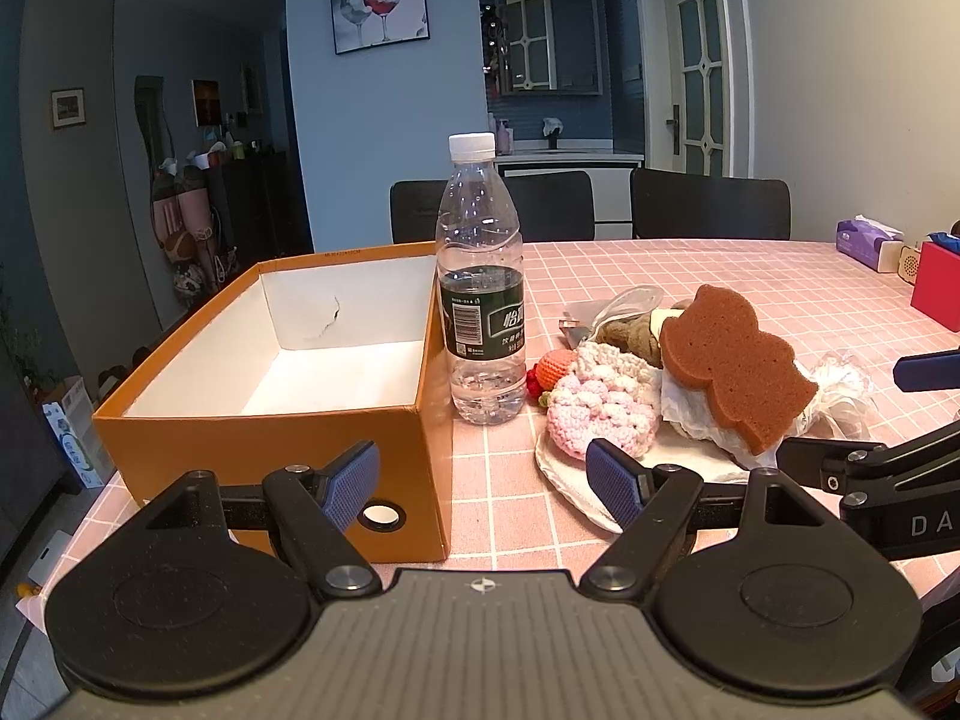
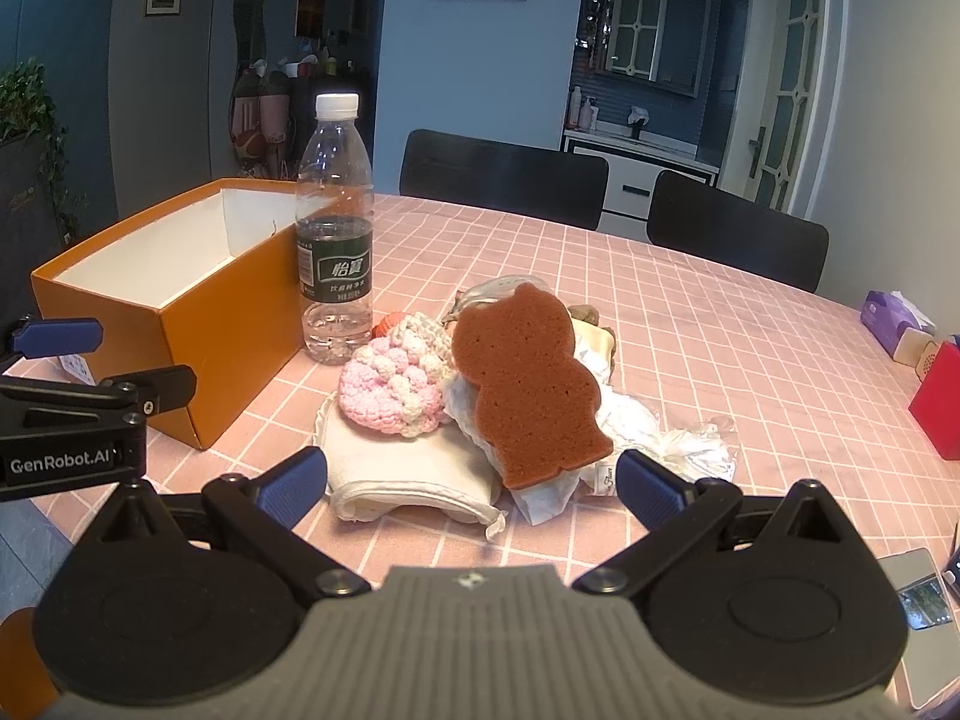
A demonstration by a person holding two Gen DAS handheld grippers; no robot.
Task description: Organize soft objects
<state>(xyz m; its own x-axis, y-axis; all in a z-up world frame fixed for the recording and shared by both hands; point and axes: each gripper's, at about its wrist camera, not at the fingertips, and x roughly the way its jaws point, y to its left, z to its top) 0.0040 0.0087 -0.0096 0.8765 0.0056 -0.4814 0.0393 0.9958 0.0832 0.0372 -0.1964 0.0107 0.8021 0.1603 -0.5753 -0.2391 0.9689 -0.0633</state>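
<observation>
A pile of soft things lies on the pink checked table: a brown animal-shaped sponge [image 1: 735, 363] [image 2: 525, 387] on top, a pink-and-white crocheted piece [image 1: 600, 414] [image 2: 393, 390], a folded white cloth [image 2: 408, 474], crumpled white plastic [image 2: 666, 438] and a small orange knitted item [image 1: 555, 369]. An open, empty orange box [image 1: 270, 420] [image 2: 174, 300] stands to the left. My left gripper [image 1: 489, 483] is open and empty, low in front of the box and the pile. My right gripper [image 2: 474, 486] is open and empty, just in front of the pile.
A water bottle [image 1: 480, 282] [image 2: 335, 234] stands between the box and the pile. A purple tissue pack [image 1: 867, 240] and a red box [image 2: 936, 408] sit at the far right. Black chairs [image 2: 504, 174] line the table's far edge. A silvery flat device [image 2: 918, 594] lies near right.
</observation>
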